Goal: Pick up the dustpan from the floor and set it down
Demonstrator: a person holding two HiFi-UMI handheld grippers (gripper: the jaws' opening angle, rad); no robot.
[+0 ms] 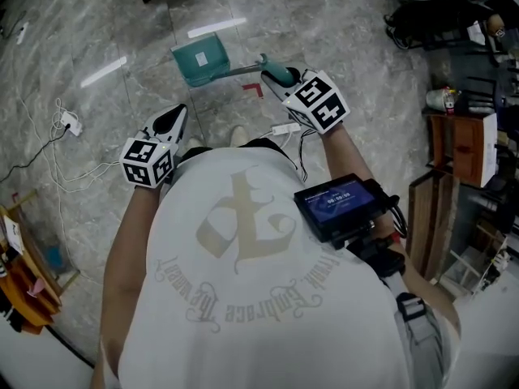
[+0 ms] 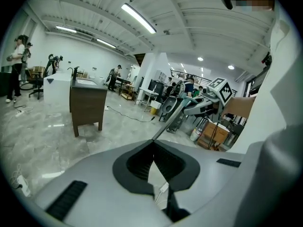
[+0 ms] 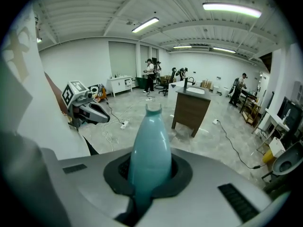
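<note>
The dustpan (image 1: 201,57) is teal, with a grey rod that runs back to a teal grip (image 1: 280,75). My right gripper (image 1: 290,83) is shut on that grip. In the right gripper view the grip (image 3: 150,145) stands up between the jaws of this gripper (image 3: 149,167) and fills the gap. From the frames I cannot tell whether the pan touches the marble floor. My left gripper (image 1: 172,121) is held low at the left, apart from the dustpan. In its own view the left gripper (image 2: 152,145) has its jaws together at the tips and holds nothing.
White cables and a power strip (image 1: 69,124) lie on the floor at left. A red tape mark (image 1: 254,90) is below the dustpan. Shelves and boxes (image 1: 462,144) crowd the right side. A brown cabinet (image 3: 190,109) stands ahead, with people far behind it.
</note>
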